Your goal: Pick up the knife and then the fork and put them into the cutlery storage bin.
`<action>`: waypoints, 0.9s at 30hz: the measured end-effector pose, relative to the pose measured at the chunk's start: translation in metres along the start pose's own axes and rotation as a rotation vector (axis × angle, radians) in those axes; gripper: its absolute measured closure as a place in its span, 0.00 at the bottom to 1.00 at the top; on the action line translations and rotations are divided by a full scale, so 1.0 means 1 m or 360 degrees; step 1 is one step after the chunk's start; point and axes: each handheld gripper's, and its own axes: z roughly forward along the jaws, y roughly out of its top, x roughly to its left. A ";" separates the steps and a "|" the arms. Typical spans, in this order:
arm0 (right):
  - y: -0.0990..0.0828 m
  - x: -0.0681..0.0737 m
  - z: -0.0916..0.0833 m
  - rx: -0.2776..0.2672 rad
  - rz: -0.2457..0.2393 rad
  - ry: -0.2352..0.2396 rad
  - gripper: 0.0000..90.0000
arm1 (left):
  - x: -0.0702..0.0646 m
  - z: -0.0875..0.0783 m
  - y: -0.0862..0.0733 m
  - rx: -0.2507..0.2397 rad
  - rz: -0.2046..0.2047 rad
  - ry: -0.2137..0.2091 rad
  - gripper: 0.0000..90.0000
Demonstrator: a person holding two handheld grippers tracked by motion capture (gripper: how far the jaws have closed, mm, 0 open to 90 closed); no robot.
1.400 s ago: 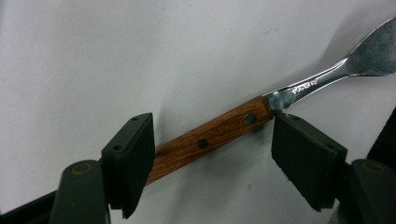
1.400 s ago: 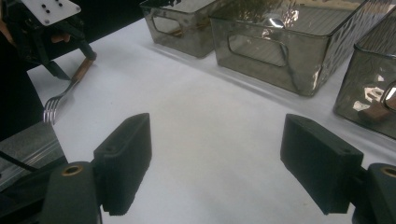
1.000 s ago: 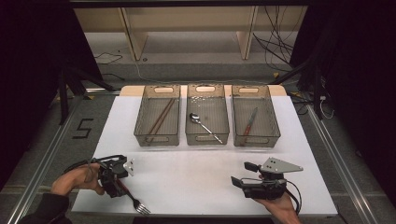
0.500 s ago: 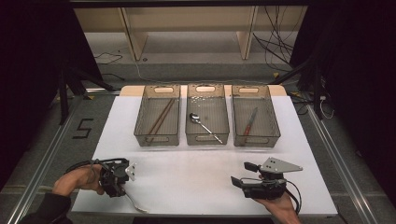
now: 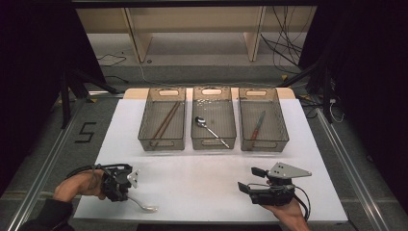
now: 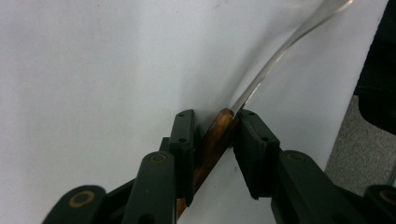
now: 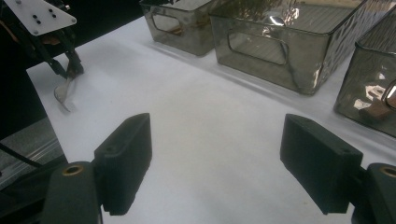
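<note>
**L grip closing on utensil, lift is next**

Step in hand: pickup. Left gripper (image 6: 212, 122) sits low at the near-left corner of the table (image 5: 202, 178), with the utensil (image 5: 142, 206) lying flat on the white top. It's well apart from the bins. The head is too blurry to tell fork from spoon.

L jaws have just been closing, and the wooden handle (image 6: 211, 142) is between them. The handle runs diagonally across the gap. One pad (image 6: 250, 140) bears on it near the metal neck, and the other pad meets it lower down. Reads as clamped, but skewed and near the neck end, so not a square grip.

Right gripper (image 7: 217, 123) is at the near-right, level above the table. Its jaws are wide apart w/ nothing between them. Idle.

Bins at the far side:
- left bin (image 5: 161, 144): chopsticks (image 5: 166, 120)
- middle bin (image 5: 213, 143): spoon (image 5: 209, 127)
- right bin (image 5: 264, 144): wood-handled piece, prob a knife (image 5: 257, 125)

Next move, my read:
- Confirm the grip holds, then lift straight up.
- The long metal end overhangs, so expect it to pivot or droop in the pads.
- Carry fwd to the matching bin, keep the tip above the rim, then lower and release.
- Can't call the target bin until the head type is clear.
</note>
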 end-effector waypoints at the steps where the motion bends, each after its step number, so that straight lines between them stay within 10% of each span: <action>1: 0.000 0.000 0.000 0.0000 0.0003 0.0001 0.29 | 0.000 0.000 0.000 0.0004 -0.0005 -0.0001 0.79; 11: 0.000 -0.001 0.000 0.0000 0.0002 0.0002 0.29 | 0.004 -0.002 -0.001 -0.0021 -0.0021 0.0017 0.89; 27: 0.000 0.000 0.000 -0.0003 0.0002 -0.0002 0.29 | 0.012 -0.030 0.027 -0.0227 -0.0317 0.0144 0.89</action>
